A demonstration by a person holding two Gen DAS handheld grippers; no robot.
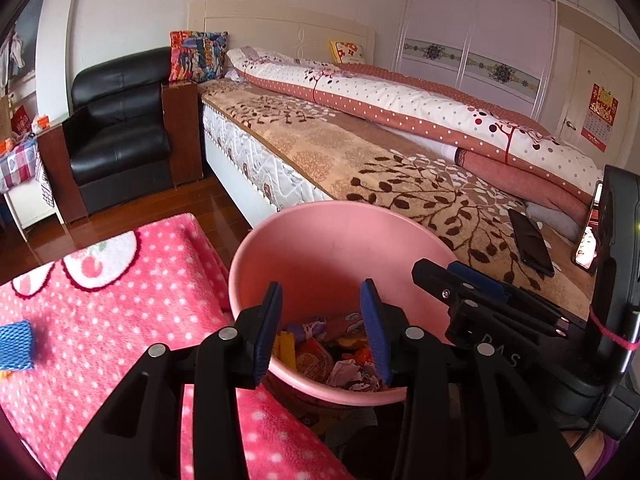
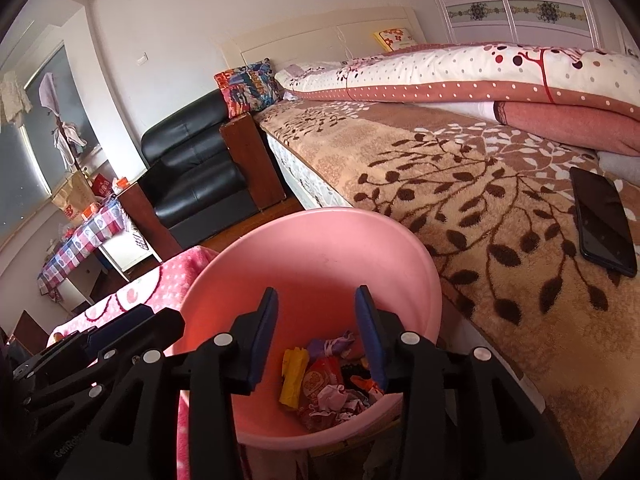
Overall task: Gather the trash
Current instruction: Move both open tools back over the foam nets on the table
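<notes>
A pink plastic bin [image 1: 320, 256] stands between the bed and a pink dotted blanket; it also shows in the right wrist view [image 2: 312, 256]. Crumpled wrappers and paper [image 1: 340, 356] lie at its bottom, also seen in the right wrist view [image 2: 324, 384]. My left gripper [image 1: 320, 300] is open and empty over the bin's mouth. My right gripper [image 2: 316, 304] is open and empty over the same bin. The right gripper shows from the side in the left wrist view [image 1: 476, 284]. A small blue mesh piece [image 1: 16, 344] lies on the pink blanket at the left.
The pink dotted blanket [image 1: 120, 304] covers a surface left of the bin. The bed [image 2: 460, 184] with a leaf-pattern cover lies to the right, with a black phone [image 2: 604, 220] on it and a rolled quilt [image 2: 480, 76] behind. A black armchair [image 1: 120, 128] stands at the back.
</notes>
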